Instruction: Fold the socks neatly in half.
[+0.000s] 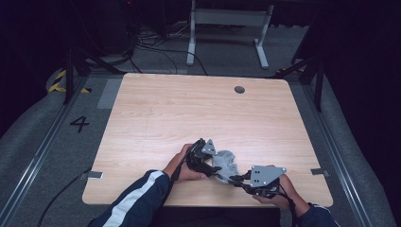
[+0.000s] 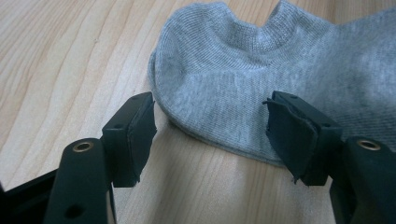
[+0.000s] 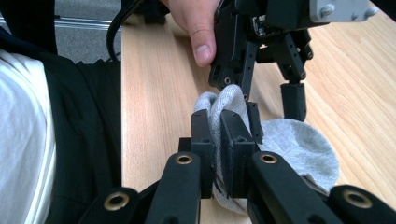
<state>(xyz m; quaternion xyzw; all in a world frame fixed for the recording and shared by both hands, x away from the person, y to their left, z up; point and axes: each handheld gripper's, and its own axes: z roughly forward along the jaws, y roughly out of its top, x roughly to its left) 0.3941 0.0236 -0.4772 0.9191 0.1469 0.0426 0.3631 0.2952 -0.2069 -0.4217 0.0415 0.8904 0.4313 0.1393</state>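
Low over the table, right hand-held gripper [image 3: 215, 140] pinches grey sock [image 3: 299, 144].

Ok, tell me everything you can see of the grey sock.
The grey sock is a short ankle sock of fine ribbed knit, its cuff dipping in a curve. It lies mostly flat on the wooden table near the front edge. The right gripper is shut on a bunched fold of it. The left gripper is open, its jaws either side of the sock's rounded edge, one over the fabric, not pressing.
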